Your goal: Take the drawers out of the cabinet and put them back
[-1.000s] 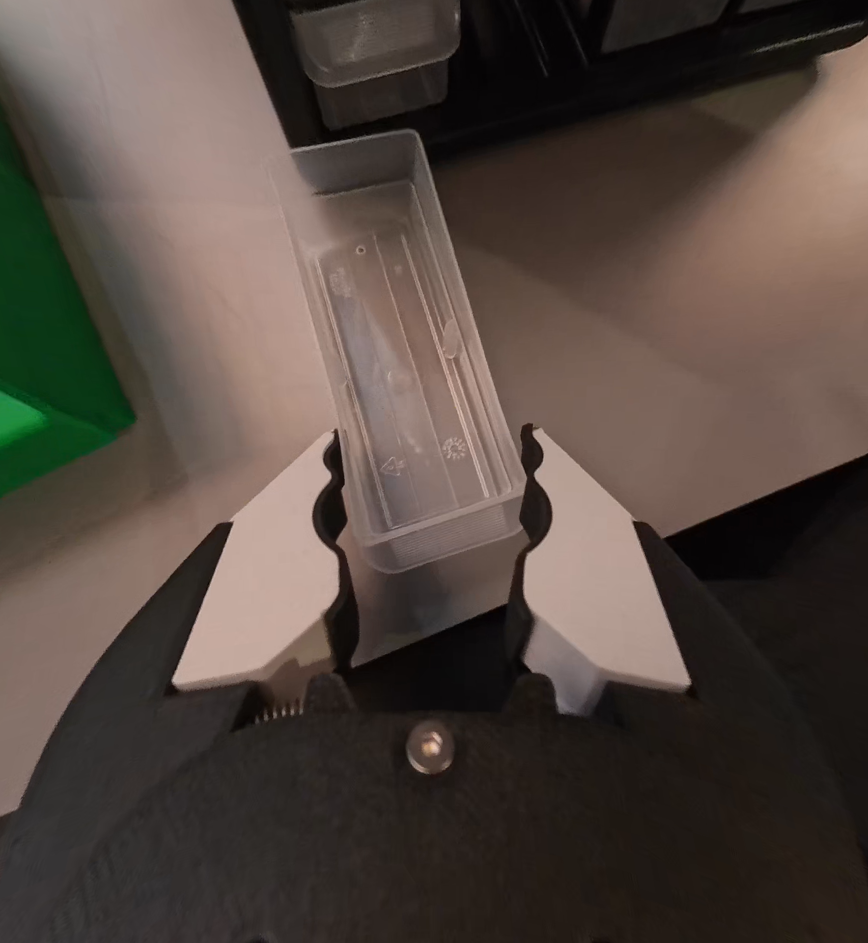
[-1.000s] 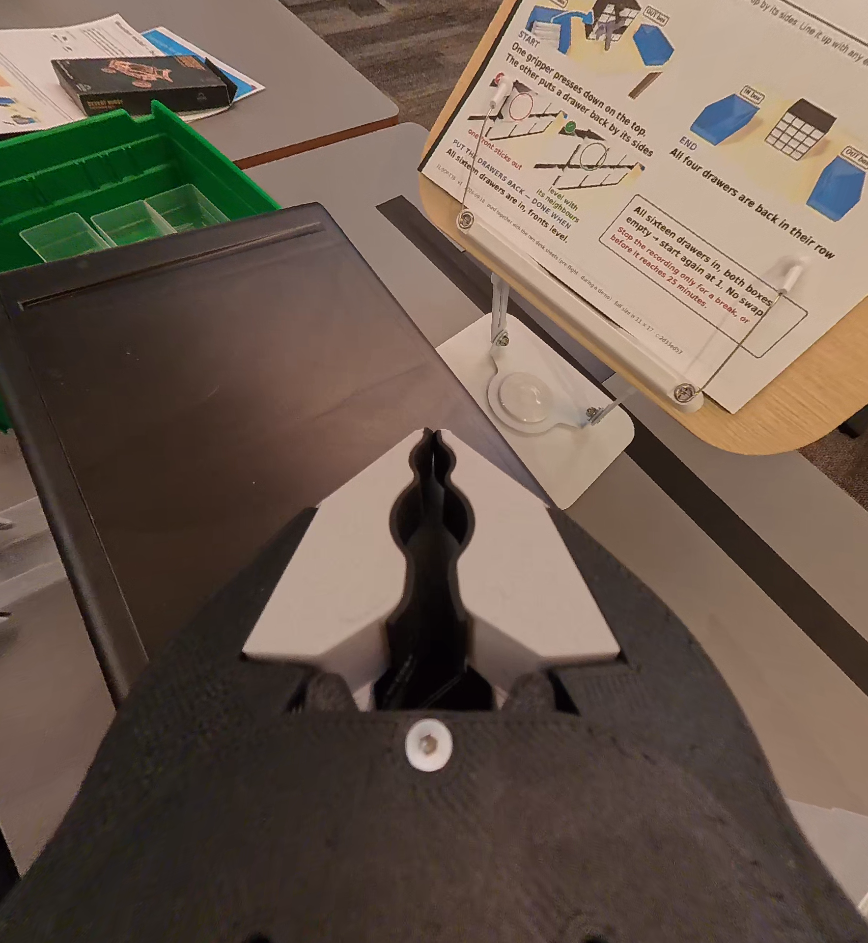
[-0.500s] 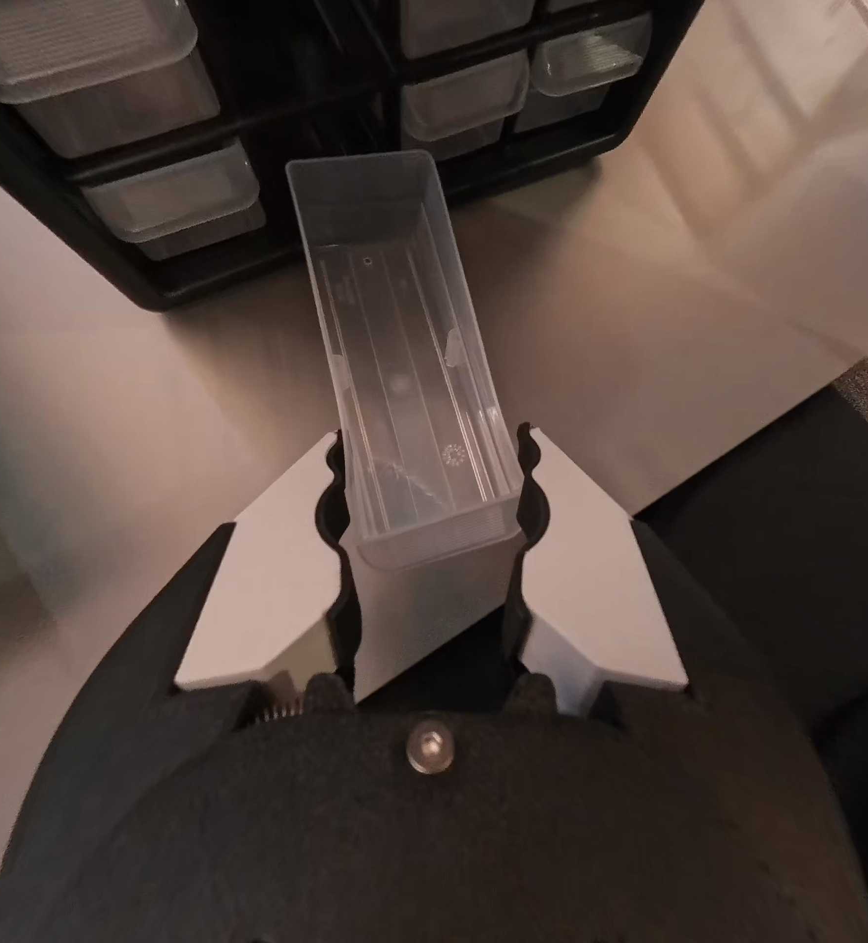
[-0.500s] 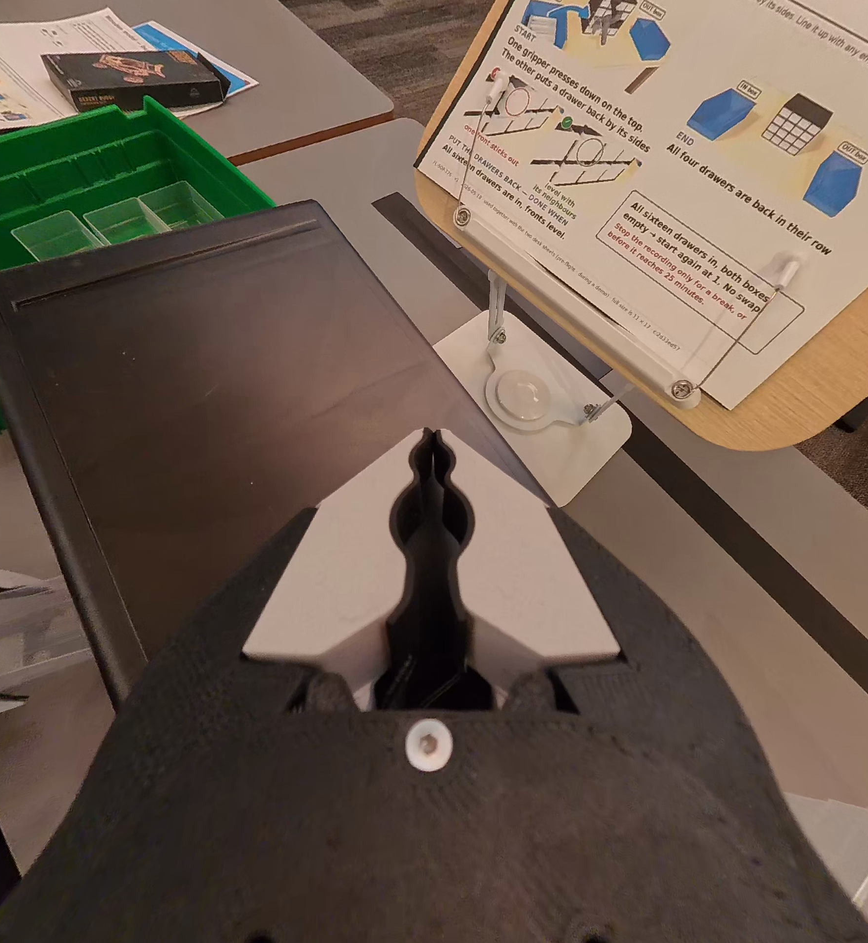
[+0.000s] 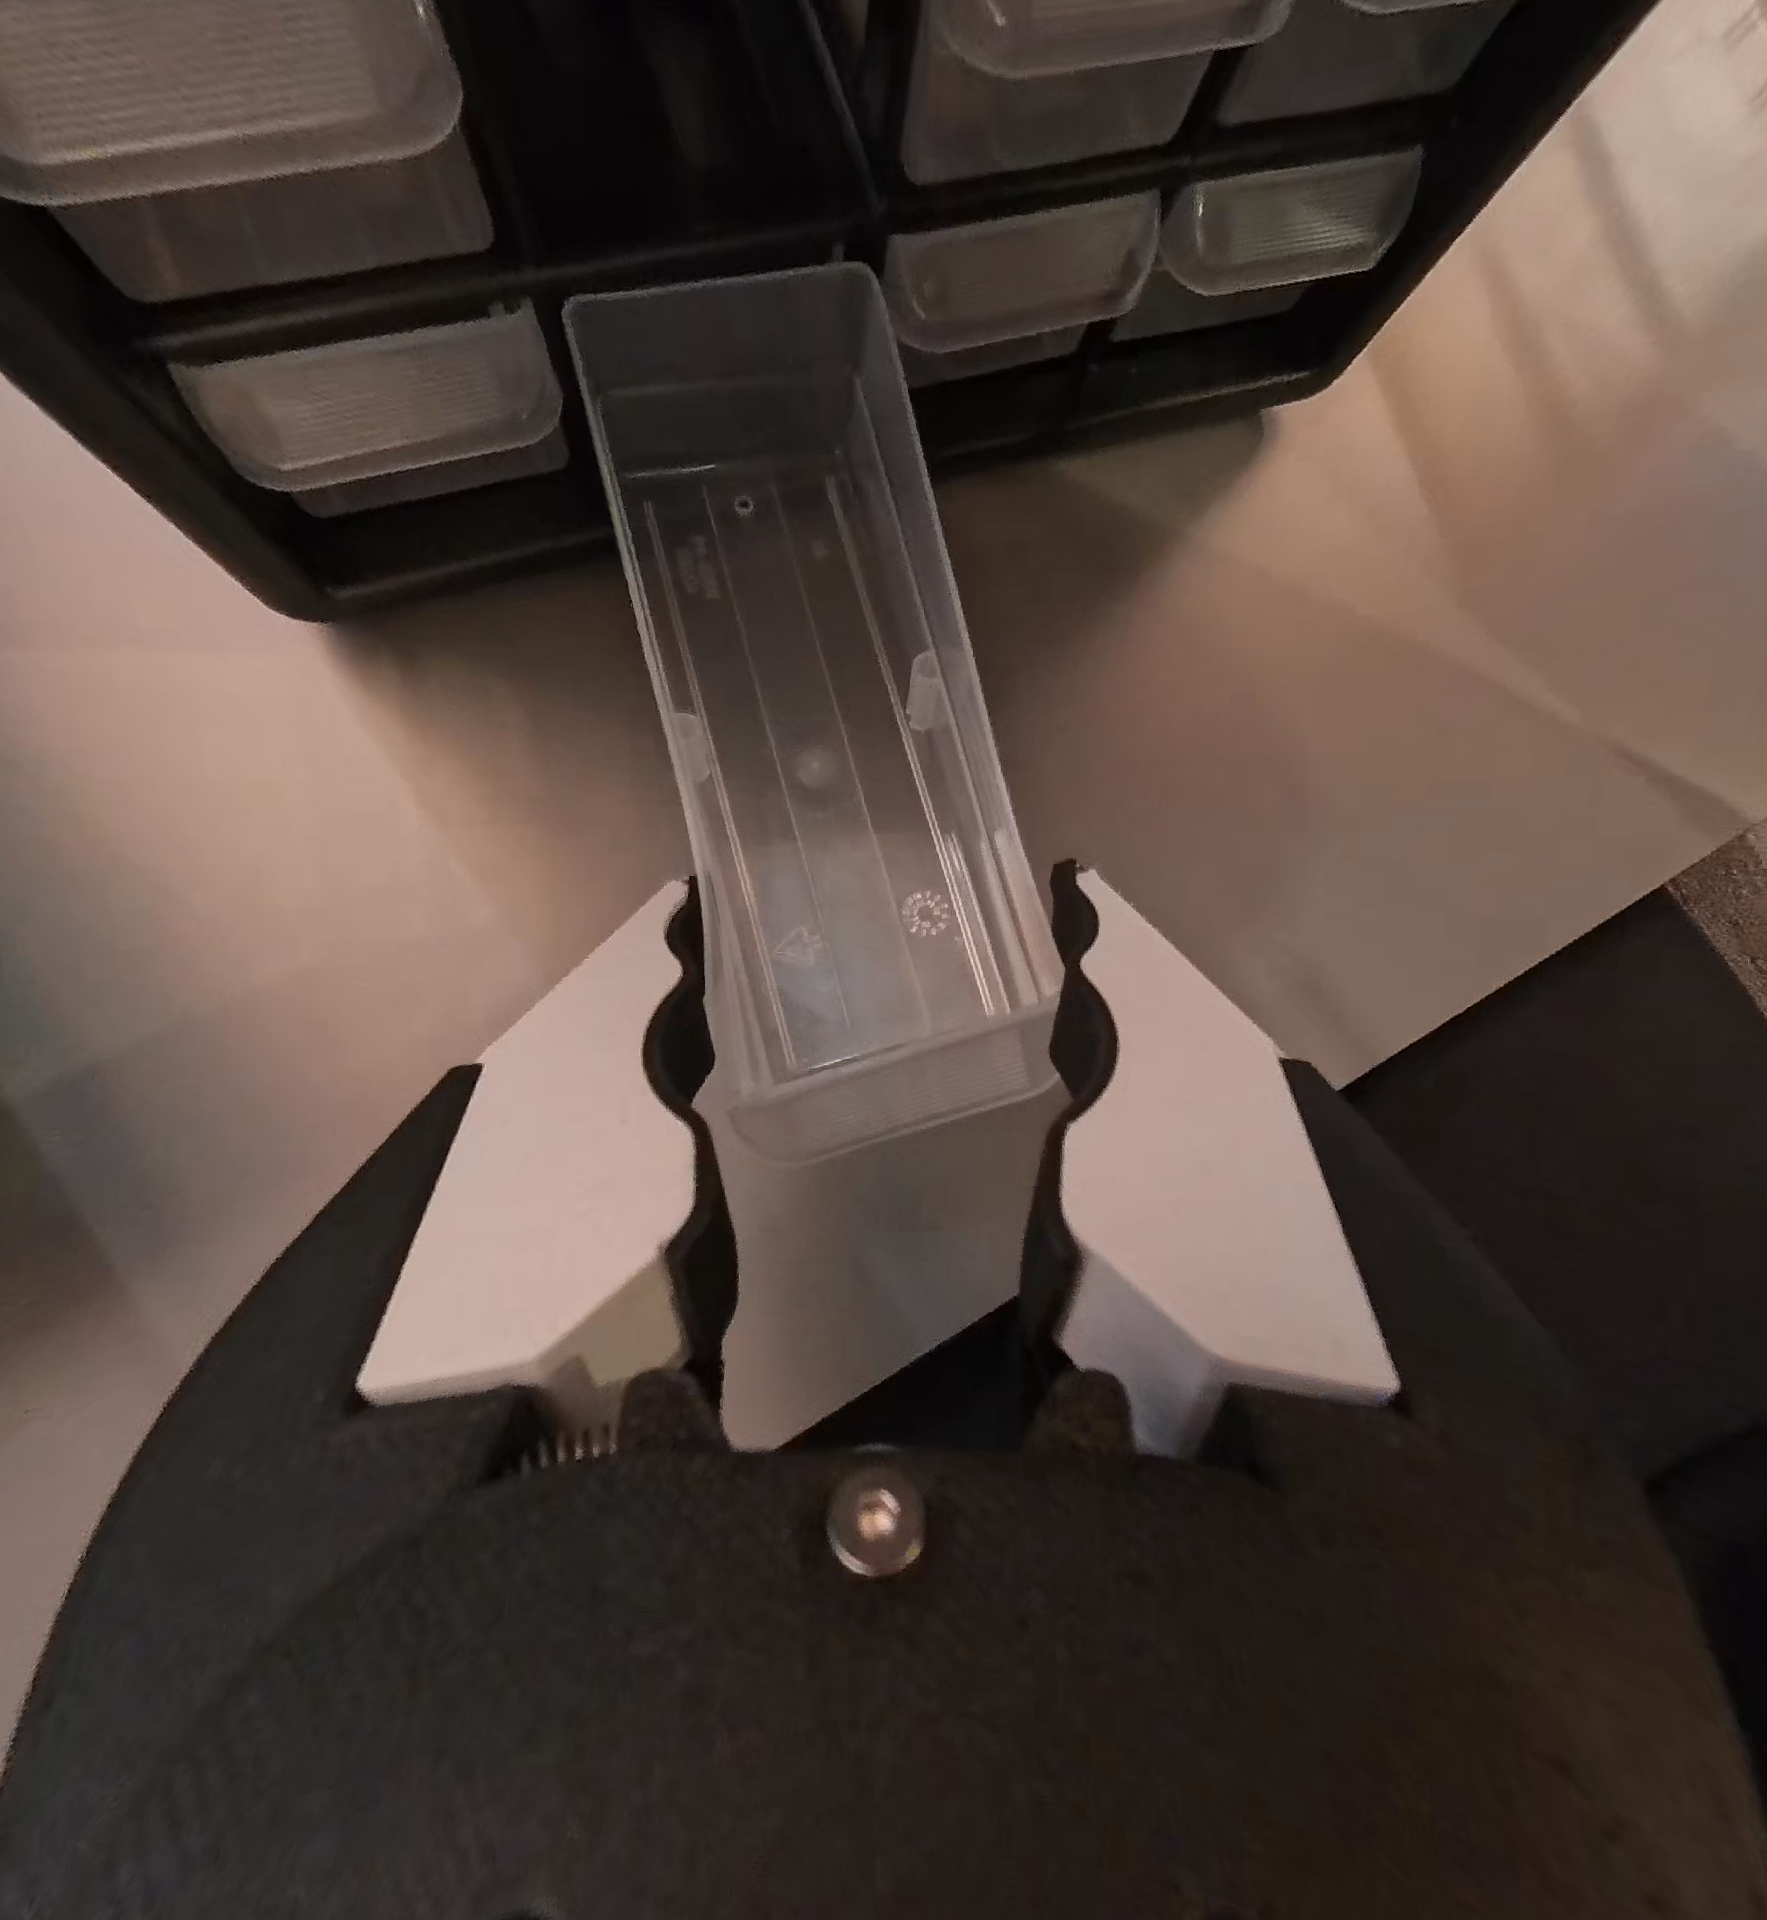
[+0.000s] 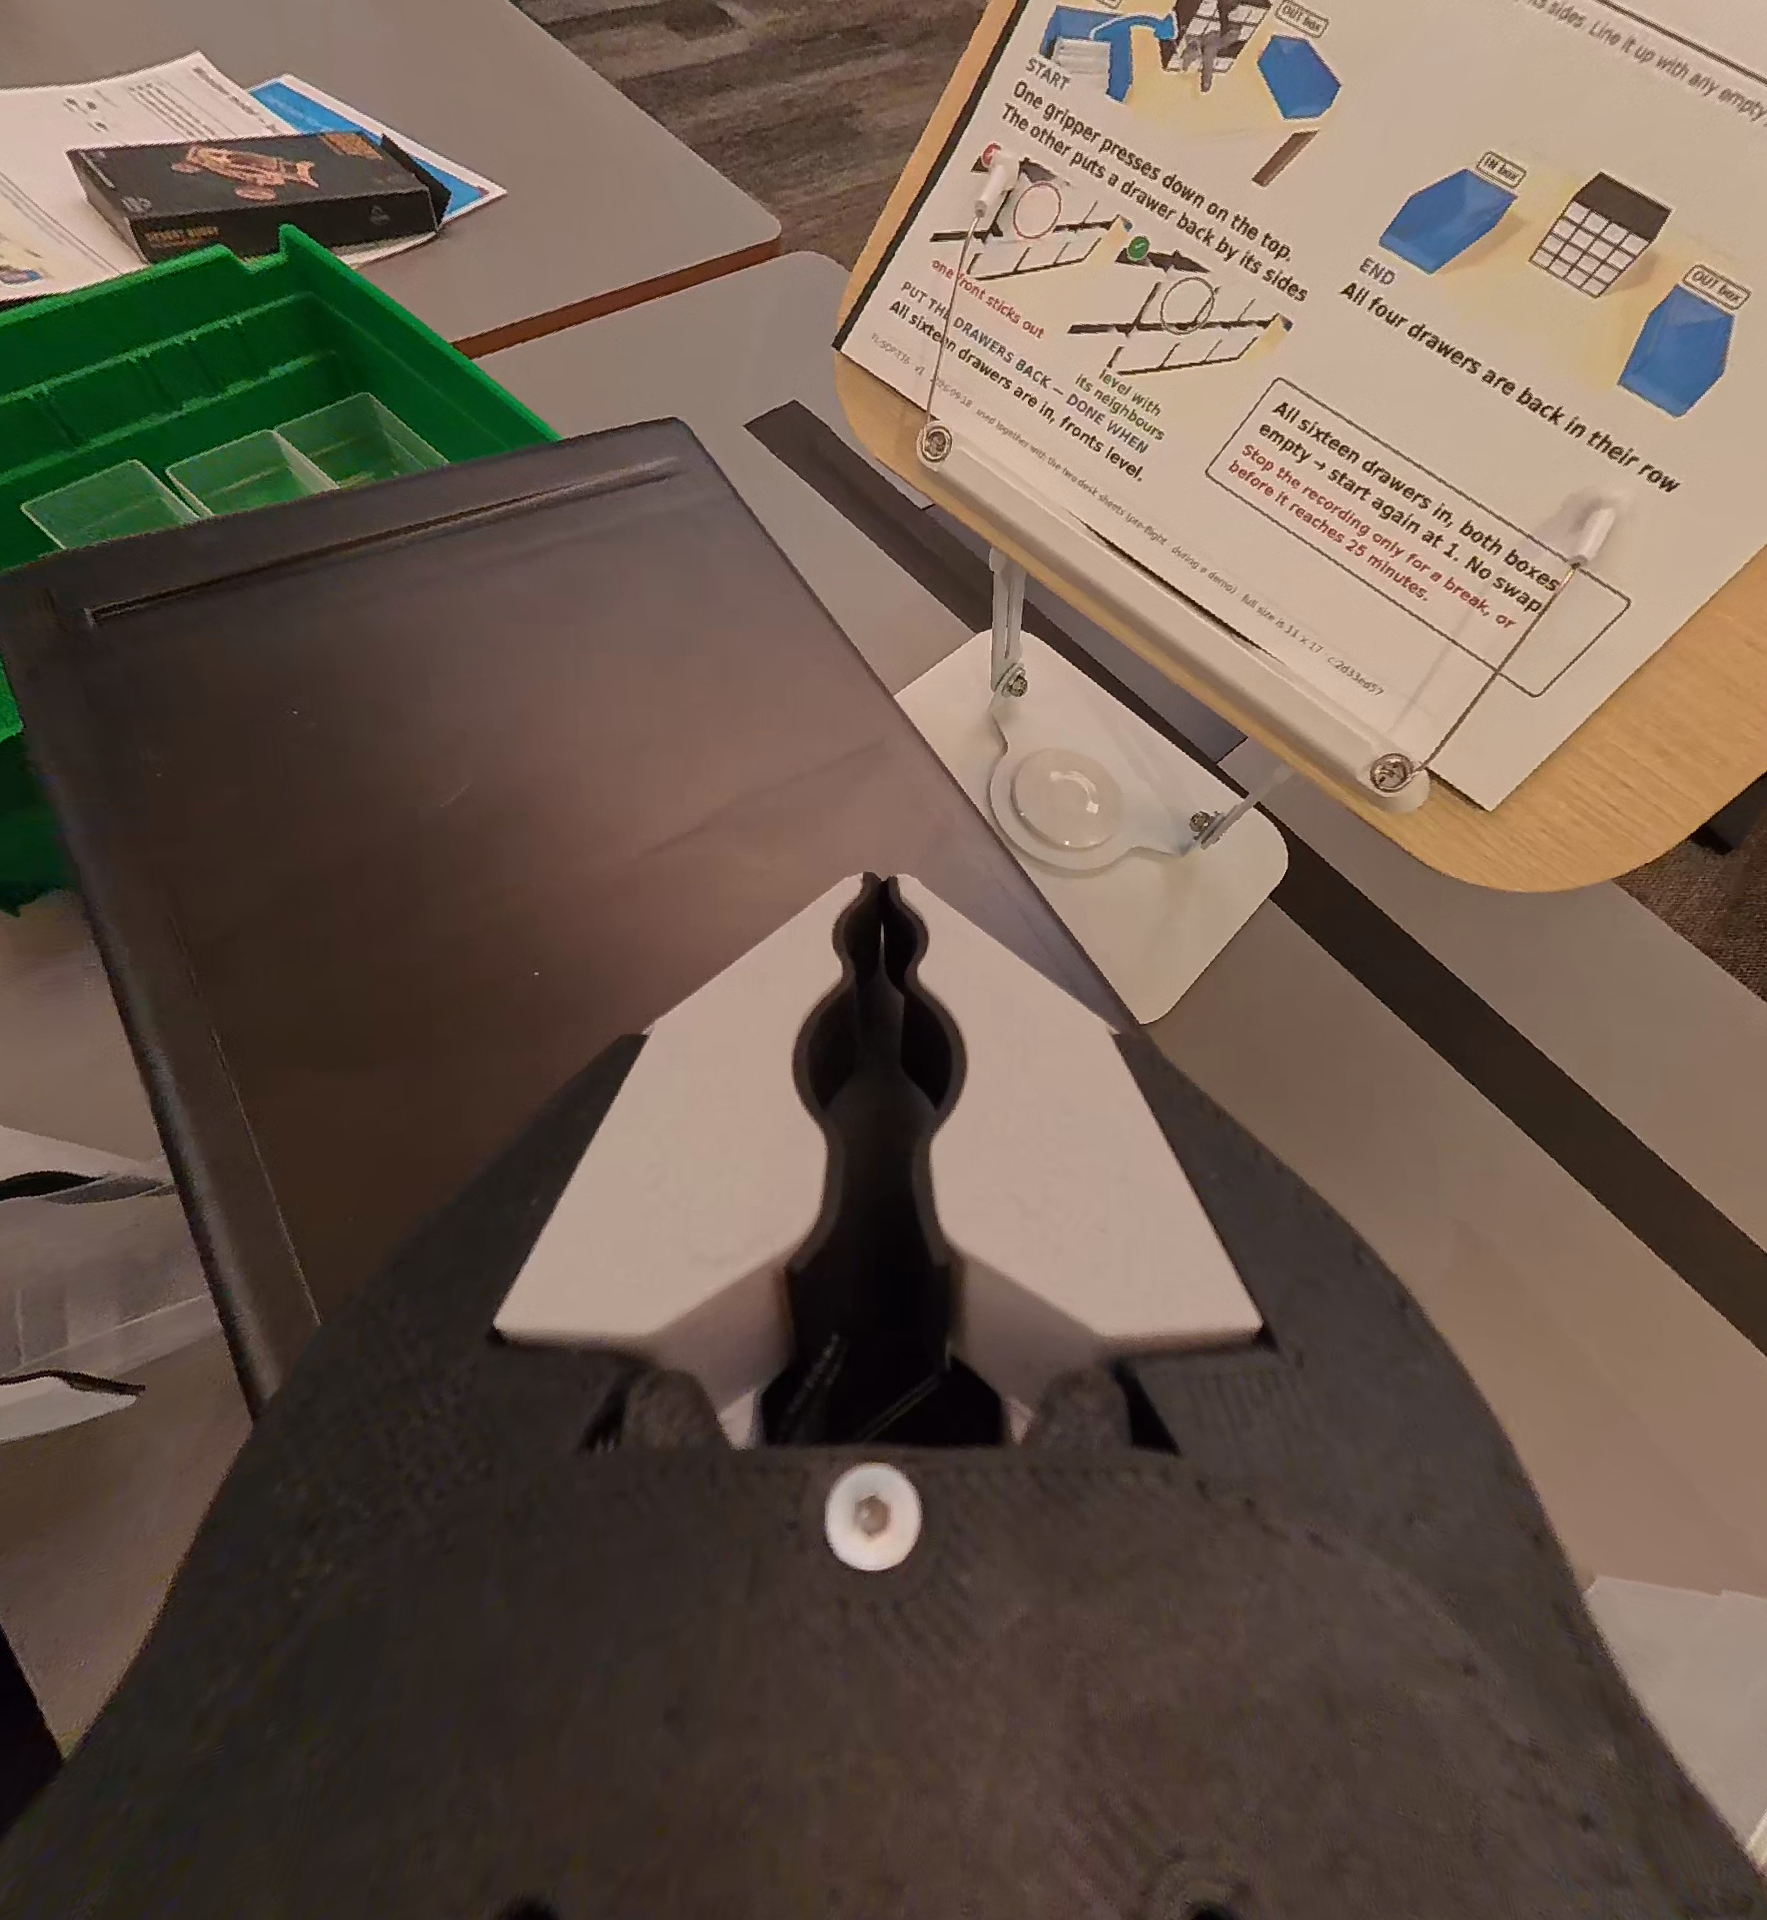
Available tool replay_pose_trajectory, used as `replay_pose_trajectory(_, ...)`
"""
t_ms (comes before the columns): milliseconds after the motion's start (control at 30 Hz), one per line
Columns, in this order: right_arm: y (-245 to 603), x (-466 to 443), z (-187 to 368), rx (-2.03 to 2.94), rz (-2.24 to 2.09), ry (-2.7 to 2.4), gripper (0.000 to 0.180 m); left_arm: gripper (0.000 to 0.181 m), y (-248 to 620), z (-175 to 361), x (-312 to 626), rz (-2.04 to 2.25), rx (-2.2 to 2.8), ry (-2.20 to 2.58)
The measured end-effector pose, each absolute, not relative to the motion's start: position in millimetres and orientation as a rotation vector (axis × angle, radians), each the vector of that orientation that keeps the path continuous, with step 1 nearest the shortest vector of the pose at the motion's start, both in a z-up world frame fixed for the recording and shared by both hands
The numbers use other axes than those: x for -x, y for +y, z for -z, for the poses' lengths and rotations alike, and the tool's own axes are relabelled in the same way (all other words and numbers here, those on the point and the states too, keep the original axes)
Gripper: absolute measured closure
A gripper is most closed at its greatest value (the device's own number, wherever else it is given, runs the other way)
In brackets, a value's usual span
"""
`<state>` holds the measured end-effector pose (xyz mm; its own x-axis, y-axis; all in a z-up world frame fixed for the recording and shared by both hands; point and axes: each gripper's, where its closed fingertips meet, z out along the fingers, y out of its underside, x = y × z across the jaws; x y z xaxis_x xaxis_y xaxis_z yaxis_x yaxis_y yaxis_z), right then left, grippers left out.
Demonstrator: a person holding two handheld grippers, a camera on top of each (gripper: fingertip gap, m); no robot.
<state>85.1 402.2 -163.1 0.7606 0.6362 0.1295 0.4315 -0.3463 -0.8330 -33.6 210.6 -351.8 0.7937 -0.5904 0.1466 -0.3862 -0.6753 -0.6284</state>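
Observation:
My left gripper (image 5: 874, 899) is shut on the sides of a clear plastic drawer (image 5: 806, 686), near its front end. The drawer points at the black cabinet (image 5: 671, 135), and its far end is right at an empty slot in the bottom row. Other clear drawers (image 5: 359, 405) sit in the slots around it. My right gripper (image 6: 879, 888) is shut and empty, with its tip over the cabinet's black top (image 6: 484, 790). I cannot tell if it touches the top. The left gripper and its drawer (image 6: 37, 1268) show at the left edge of the right wrist view.
A green bin (image 6: 183, 384) with clear drawers (image 6: 235, 473) in it stands behind the cabinet. A wooden stand with an instruction sheet (image 6: 1378, 343) stands to the right on a white base (image 6: 1118, 831). A black box (image 6: 255, 187) and papers lie on the far table.
My left gripper has swung right from beside the green bin and carried the drawer up to the cabinet's front. The right gripper has barely moved.

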Motion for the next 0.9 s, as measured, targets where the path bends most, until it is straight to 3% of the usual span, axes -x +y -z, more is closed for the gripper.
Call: replay_pose_trajectory(900, 402, -86, 162, 1.992, -0.259, -0.781, 0.18, 0.117, 218, 337, 42, 0.452, 2.549, 0.798)
